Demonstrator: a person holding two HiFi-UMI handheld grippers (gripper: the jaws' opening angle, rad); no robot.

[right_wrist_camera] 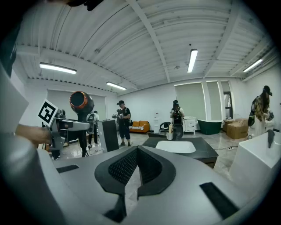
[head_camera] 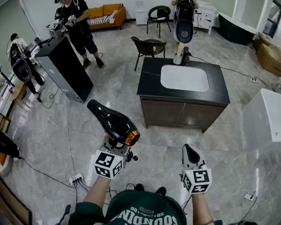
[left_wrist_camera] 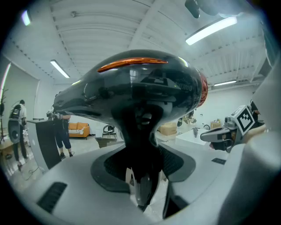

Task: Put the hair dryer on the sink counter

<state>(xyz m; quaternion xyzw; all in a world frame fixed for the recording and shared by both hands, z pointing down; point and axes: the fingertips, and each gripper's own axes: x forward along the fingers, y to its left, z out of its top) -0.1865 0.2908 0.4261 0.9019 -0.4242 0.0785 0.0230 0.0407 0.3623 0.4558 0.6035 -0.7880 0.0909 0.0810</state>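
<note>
A black hair dryer with an orange ring at its rear stands upright in my left gripper. The jaws are shut on its handle; in the left gripper view the hair dryer's body fills the frame above the left gripper. My right gripper is beside it, shut and empty, with the pads meeting at the right gripper's tip. The sink counter, a dark cabinet with a black top and white basin, stands ahead. The right gripper view shows the counter, and the hair dryer at left.
A person stands behind the counter at a small pale object. A black chair is at its far left, a black cabinet and a person further left. A white unit stands at right. Cables and a power strip lie on the floor.
</note>
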